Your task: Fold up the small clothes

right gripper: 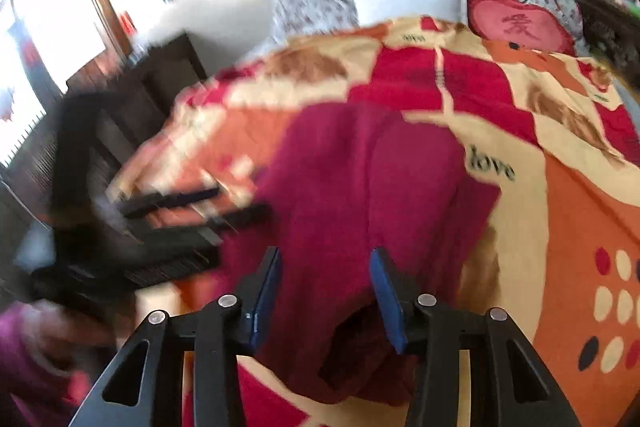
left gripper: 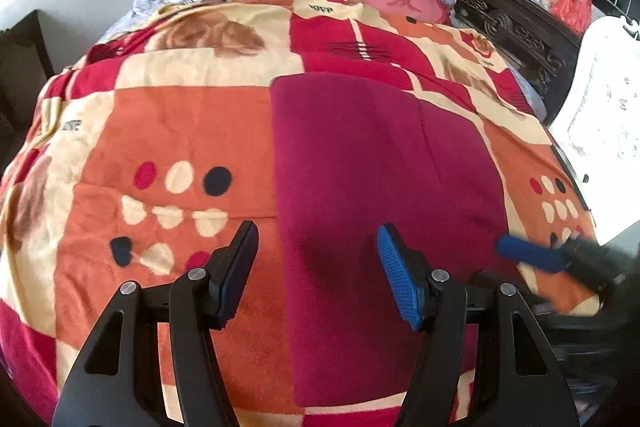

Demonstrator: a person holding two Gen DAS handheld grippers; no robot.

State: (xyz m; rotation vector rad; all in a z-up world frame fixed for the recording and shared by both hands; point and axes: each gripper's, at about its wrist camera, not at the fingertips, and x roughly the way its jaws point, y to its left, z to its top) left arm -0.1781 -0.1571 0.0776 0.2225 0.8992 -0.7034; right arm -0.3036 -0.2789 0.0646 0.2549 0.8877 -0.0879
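I see the maroon garment (left gripper: 384,163) spread flat on the patterned blanket (left gripper: 180,131) covering the bed. My left hand-held gripper (left gripper: 318,247) hovers over its near left edge, jaws wide apart and empty. My right hand-held gripper (right gripper: 325,269) sits over the garment's near end, jaws apart too, gripping nothing; that view is blurred.
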